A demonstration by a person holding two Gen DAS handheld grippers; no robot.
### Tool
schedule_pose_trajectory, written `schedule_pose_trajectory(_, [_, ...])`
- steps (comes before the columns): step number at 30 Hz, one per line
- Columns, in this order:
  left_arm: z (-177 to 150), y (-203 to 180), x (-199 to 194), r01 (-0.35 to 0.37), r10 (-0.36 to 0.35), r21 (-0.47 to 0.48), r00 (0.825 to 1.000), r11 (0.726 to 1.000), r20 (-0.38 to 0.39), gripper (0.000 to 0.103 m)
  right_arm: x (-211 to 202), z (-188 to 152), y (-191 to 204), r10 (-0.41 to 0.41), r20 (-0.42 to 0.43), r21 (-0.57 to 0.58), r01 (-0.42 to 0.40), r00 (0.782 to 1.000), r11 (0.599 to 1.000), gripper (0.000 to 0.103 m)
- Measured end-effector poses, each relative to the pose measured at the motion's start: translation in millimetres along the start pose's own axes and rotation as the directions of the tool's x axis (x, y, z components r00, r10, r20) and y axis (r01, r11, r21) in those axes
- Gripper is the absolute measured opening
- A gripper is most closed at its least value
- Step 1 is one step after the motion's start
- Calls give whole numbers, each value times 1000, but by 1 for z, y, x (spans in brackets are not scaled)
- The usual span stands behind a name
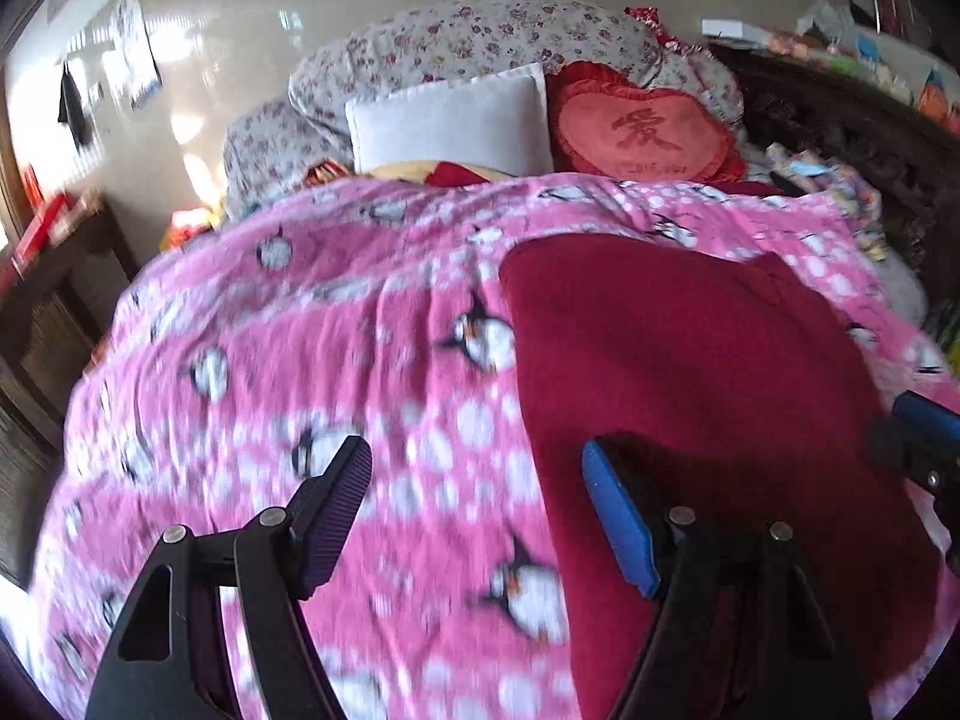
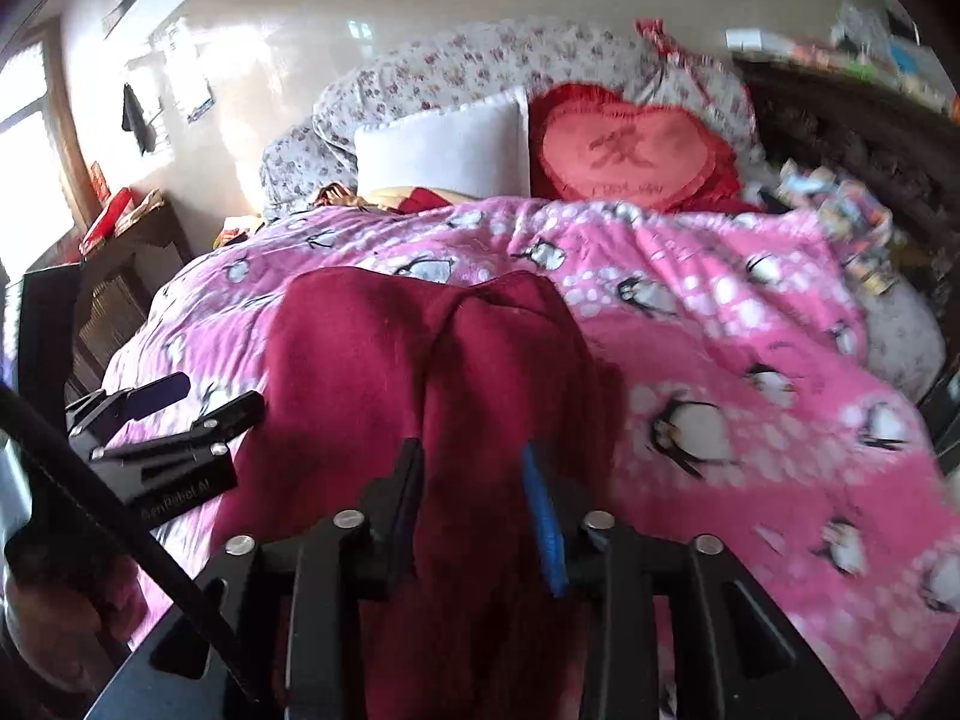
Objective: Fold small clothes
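Observation:
A dark red garment (image 1: 690, 384) lies on the pink penguin blanket (image 1: 336, 348); it also shows in the right wrist view (image 2: 372, 360). My left gripper (image 1: 477, 480) is open and empty, hovering over the garment's left edge, its blue finger (image 1: 612, 516) above the red cloth. It shows at the left of the right wrist view (image 2: 204, 399). My right gripper (image 2: 471, 480) has its jaws close together with a raised fold of the red garment between them. Its tip shows at the right edge of the left wrist view (image 1: 924, 420).
A white pillow (image 1: 456, 120), a red heart cushion (image 1: 642, 126) and a floral quilt (image 1: 480, 42) sit at the bed's head. Dark wooden furniture (image 1: 60, 300) stands left of the bed. A cluttered dark headboard shelf (image 1: 852, 114) runs along the right.

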State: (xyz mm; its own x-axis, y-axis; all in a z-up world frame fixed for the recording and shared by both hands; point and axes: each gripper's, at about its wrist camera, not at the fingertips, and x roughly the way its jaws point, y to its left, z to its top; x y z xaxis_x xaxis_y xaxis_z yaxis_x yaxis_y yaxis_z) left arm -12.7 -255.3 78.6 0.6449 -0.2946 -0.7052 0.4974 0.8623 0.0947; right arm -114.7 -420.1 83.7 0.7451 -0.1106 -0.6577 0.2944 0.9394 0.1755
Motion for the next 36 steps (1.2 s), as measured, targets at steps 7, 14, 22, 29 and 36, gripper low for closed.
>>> schedule_pose_trajectory(7, [-54,-2,-25,113,-113,-75,994,991,-3,72,-25,-61,10,-86,-39,-79,83,996,993,46])
schedule_pose_trajectory(14, [-62,-10,-29,90,-89,-92,996,992,15,73,-22,-76,-14,-92,-39,41,94,995,995,64])
schedule_pose_trajectory(22, [-67,-7,-44,106,-106,-106,994,989,3,73,-50,-74,2,-31,1,70,31,1000,997,73])
schedule_pose_trajectory(29, [-65,-4,-58,146,-144,-109,989,983,21,75,-59,-67,-1,-1,31,135,-3,1000,991,91])
schedule_pose_trajectory(36, [-64,-3,-59,166,-166,-123,986,978,18,80,-53,-67,4,-27,8,122,26,1000,992,96])
